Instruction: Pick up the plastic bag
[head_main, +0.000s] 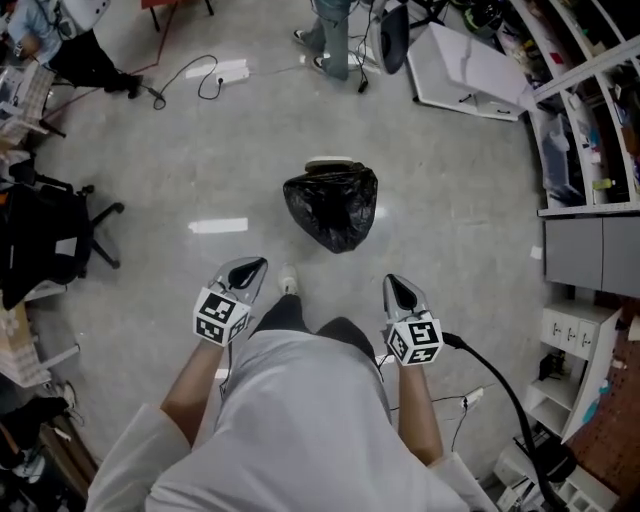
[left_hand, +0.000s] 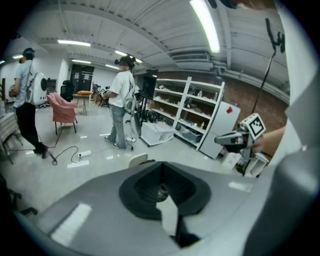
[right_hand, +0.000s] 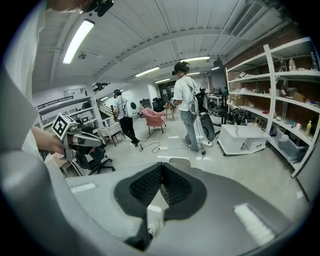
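The plastic bag (head_main: 331, 208) hides most of a pale, perhaps round, object (head_main: 330, 161).

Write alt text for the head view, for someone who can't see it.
A black plastic bag sits on the grey floor, untouched. Nearer the camera, the left gripper and right gripper are held out towards it, both shut and empty.

The plastic bag (head_main: 332, 208) is black, glossy and crinkled. The floor (head_main: 180, 150) is pale, polished and reflective. The left tongs (left_hand: 161, 170) and right tongs (right_hand: 162, 170) have smooth matt grey shells and dark ribbed pads (right_hand: 145, 186).
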